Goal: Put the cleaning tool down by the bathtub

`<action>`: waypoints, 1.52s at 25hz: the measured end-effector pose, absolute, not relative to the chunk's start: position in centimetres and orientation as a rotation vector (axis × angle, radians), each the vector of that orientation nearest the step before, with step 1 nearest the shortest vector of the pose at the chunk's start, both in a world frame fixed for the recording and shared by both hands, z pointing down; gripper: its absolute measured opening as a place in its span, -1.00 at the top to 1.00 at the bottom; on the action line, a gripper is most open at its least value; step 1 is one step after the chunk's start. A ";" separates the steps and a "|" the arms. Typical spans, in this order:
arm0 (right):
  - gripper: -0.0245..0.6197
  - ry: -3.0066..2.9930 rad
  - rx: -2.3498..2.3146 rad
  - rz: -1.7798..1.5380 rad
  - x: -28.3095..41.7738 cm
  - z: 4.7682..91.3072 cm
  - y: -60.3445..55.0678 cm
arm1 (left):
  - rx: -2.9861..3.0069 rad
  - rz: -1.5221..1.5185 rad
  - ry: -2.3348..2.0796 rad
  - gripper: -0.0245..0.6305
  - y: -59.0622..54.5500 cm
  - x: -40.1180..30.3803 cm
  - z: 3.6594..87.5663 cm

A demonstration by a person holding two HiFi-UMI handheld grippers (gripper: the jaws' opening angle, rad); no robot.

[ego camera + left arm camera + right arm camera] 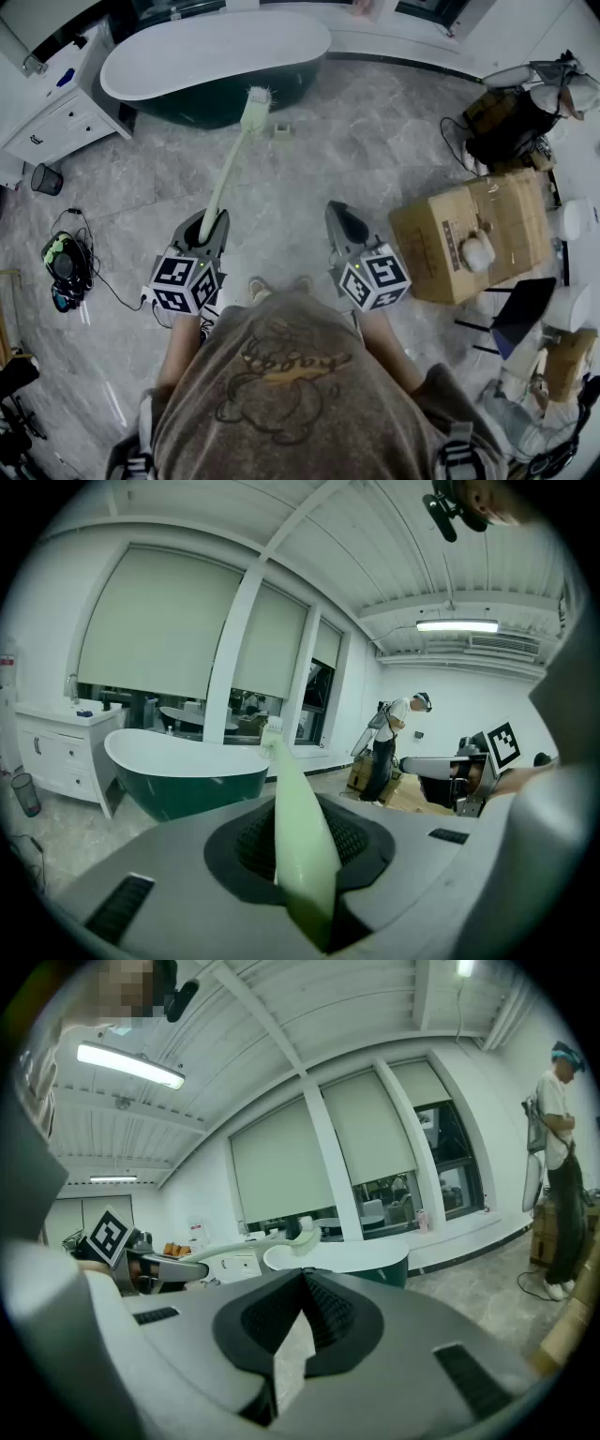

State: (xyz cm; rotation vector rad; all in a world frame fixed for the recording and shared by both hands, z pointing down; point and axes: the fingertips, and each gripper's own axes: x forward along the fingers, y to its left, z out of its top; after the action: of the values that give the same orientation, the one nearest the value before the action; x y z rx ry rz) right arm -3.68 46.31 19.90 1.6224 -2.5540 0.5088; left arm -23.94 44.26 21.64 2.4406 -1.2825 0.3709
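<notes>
In the head view, the left gripper (pixel 214 220) is clamped on the near end of a pale green cleaning brush (pixel 230 167). The long handle runs forward from it over the grey floor (pixel 309 159). The bristled head ends close to the dark side of the white-rimmed bathtub (pixel 187 45). The right gripper (pixel 339 212) is level with the left and well apart from it. A cardboard box (pixel 469 234) lies further right, and a white cabinet (pixel 52 108) stands left of the bathtub.

In the left gripper view, the jaws press on the brush handle, which rises between them towards the bathtub's rim. A person (pixel 389 744) stands far off by some boxes.

In the right gripper view, the jaws meet at their tips with nothing between them. To the left, the brush is held in the air, with its head at about the height of the bathtub's rim.
</notes>
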 end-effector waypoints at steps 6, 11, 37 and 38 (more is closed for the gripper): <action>0.94 -2.575 1.588 0.491 -4.9 20.0 46.2 | 2.447 0.360 -1.275 0.70 44.0 -23.7 21.8; 0.93 -2.573 1.611 0.499 -5.4 20.2 46.0 | 2.449 0.350 -1.275 0.70 43.9 -24.3 21.6; 0.93 -2.546 1.792 0.555 -6.5 23.6 39.0 | 2.508 0.376 -1.138 0.70 34.0 -25.1 25.4; 0.93 -2.545 1.792 0.557 -6.3 23.7 38.1 | 2.508 0.379 -1.134 0.70 33.3 -24.9 25.5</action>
State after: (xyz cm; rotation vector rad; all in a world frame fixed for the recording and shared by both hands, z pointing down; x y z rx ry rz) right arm -6.29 38.11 23.71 1.7916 -2.5447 0.5569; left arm -24.90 33.28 25.48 2.5076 -1.1342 0.3791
